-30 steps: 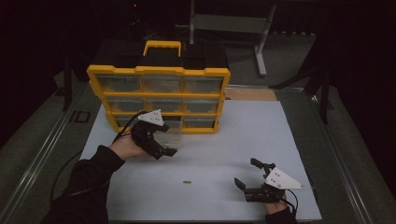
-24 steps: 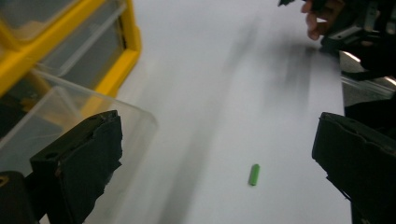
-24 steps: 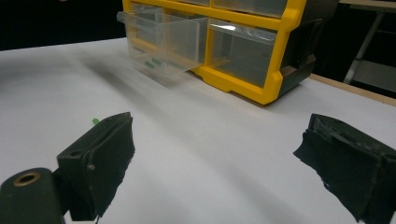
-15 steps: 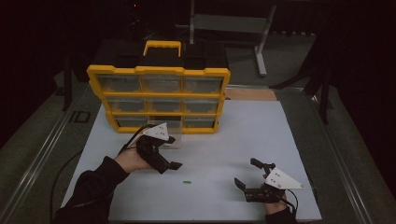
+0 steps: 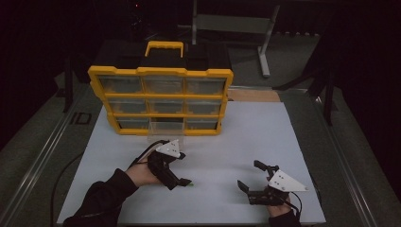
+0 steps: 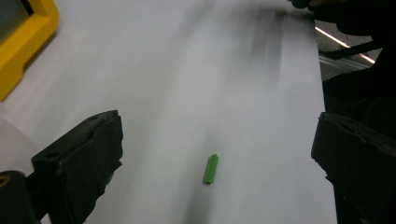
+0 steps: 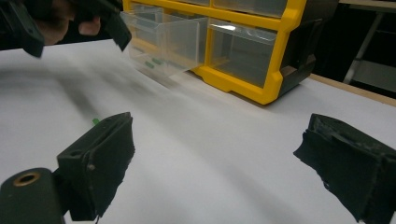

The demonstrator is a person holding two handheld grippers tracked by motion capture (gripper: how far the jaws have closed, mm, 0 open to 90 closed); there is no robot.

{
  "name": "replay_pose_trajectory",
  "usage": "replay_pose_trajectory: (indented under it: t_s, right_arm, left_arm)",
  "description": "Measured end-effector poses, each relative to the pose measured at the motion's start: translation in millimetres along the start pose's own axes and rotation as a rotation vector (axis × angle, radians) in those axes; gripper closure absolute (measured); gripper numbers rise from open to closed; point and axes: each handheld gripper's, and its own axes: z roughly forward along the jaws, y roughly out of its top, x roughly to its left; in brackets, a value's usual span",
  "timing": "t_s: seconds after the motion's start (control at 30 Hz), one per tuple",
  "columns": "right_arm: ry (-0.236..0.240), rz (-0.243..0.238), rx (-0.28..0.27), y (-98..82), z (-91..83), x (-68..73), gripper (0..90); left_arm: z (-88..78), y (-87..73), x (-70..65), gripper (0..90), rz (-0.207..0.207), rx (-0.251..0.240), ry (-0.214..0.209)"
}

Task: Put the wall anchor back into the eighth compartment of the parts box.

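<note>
With the green peg (image 6: 211,168) lying on the white mat in front of the organizer (image 5: 161,99), the left gripper (image 5: 182,181), jaws wide, should settle squarely astride it before closing, while the right gripper (image 5: 249,186) idles open.

The high view looks from above the person's side, forward and down on the white table (image 5: 283,137), far enough to take in the whole yellow drawer cabinet (image 5: 161,101) at the back. The left gripper view sits very low and close to the table surface, looking along its own jaws across the white sheet toward a small green piece (image 6: 211,168). The right gripper view is also low and near, facing the cabinet (image 7: 252,51) and its pulled-out clear drawer (image 7: 163,42). The high view and the right gripper view both show the cabinet, the drawer (image 5: 165,128) and the left gripper (image 7: 70,23); all three views share the green piece (image 5: 189,183) (image 7: 95,121).
</note>
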Motion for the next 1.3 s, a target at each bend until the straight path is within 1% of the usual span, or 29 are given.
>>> replay_pose_trajectory:
  t_s: [0.07,0.17,0.2,0.23,0.27,0.33,0.43,0.47,0.5,0.53,0.57,0.6,0.63,0.7,0.8,0.83,0.87,0.93,0.97,1.0,1.07,1.17,1.2,1.27,1.3]
  right_arm:
    - [0.0,-0.001,0.001,0.0,0.1,0.1,8.6]
    - [0.002,0.001,0.002,-0.2,0.4,0.1,8.6]
    - [0.003,0.0,0.002,-0.2,0.5,0.1,8.6]
    - [0.003,0.001,0.002,-0.2,0.5,0.1,8.6]
    - [0.003,0.0,0.002,-0.2,0.5,0.1,8.6]
    - [0.003,0.001,0.001,-0.3,0.5,0.0,8.6]
    - [0.003,0.002,0.002,-0.4,0.5,0.0,8.7]
    - [0.003,0.002,0.002,-0.4,0.5,-0.1,8.7]
    - [0.004,0.002,0.003,-0.5,0.7,0.0,8.6]
    - [0.005,0.0,0.002,-0.4,0.9,0.0,8.6]
    - [0.005,-0.001,0.003,-0.4,0.9,0.0,8.6]
    - [0.005,0.001,0.002,-0.5,1.0,0.0,8.6]
    - [0.005,0.001,0.002,-0.5,1.0,0.0,8.6]
    - [0.004,0.002,0.003,-0.5,0.8,0.0,8.6]
    - [0.004,0.002,0.003,-0.5,0.7,-0.1,8.7]
    - [0.005,0.003,0.003,-0.6,0.8,-0.1,8.6]
    - [0.005,0.001,0.003,-0.6,1.0,-0.2,8.6]
    - [0.004,0.0,0.004,-0.6,1.1,-0.1,8.6]
    - [0.003,-0.001,0.005,-0.6,1.2,0.0,8.6]
    - [0.004,0.0,0.005,-0.6,1.2,0.0,8.6]
    - [0.003,-0.002,0.005,-0.5,1.0,0.0,8.6]
    - [0.003,-0.002,0.005,-0.4,0.8,0.0,8.6]
    - [0.003,-0.002,0.004,-0.4,0.8,0.0,8.6]
    - [0.003,-0.001,0.004,-0.4,0.7,0.0,8.7]
    - [0.004,-0.001,0.004,-0.5,0.8,-0.1,8.6]
  left_arm:
    - [5.1,-2.9,-1.5,4.4,0.0,0.007,0.0]
    - [11.5,-7.3,-2.7,6.1,-0.002,0.014,-0.013]
    - [13.0,-8.9,-2.8,7.1,0.006,0.014,-0.018]
    - [14.7,-10.3,-3.5,10.1,0.008,0.011,-0.013]
    - [15.9,-11.6,-3.5,11.0,0.011,0.009,-0.012]
    - [18.6,-14.5,-3.2,14.2,0.011,0.006,-0.019]
    - [21.8,-16.9,-3.3,15.9,0.009,0.011,-0.02]
    - [25.7,-18.5,-3.5,15.9,0.0,0.021,-0.02]
    - [28.3,-19.9,-4.0,16.7,0.004,0.03,-0.017]
    - [30.3,-20.8,-4.5,20.1,0.008,0.031,-0.01]
    - [33.6,-22.2,-4.6,21.3,0.009,0.041,-0.008]
    - [35.8,-23.5,-4.9,23.7,0.023,0.048,-0.006]
    - [37.5,-24.9,-5.0,29.0,0.032,0.049,-0.007]
    - [39.7,-27.7,-3.3,33.7,0.03,0.044,-0.021]
    - [42.3,-31.4,-1.6,43.6,0.037,0.045,-0.022]
    - [43.4,-32.4,-1.5,46.4,0.042,0.048,-0.025]
    - [44.4,-33.3,-2.1,49.8,0.05,0.054,-0.019]
    - [46.2,-34.3,-2.9,56.3,0.06,0.063,-0.026]
    - [46.7,-34.5,-4.0,58.4,0.068,0.062,-0.015]
    - [46.6,-34.5,-4.1,60.5,0.064,0.055,-0.016]
    - [47.0,-34.6,-4.6,63.9,0.072,0.056,0.0]
    - [49.4,-35.6,-6.6,65.4,0.088,0.082,-0.002]
    - [51.1,-36.1,-8.2,67.3,0.099,0.099,0.006]
    - [51.1,-36.0,-9.4,68.6,0.102,0.101,0.022]
    - [51.3,-35.3,-9.9,71.4,0.104,0.106,0.033]
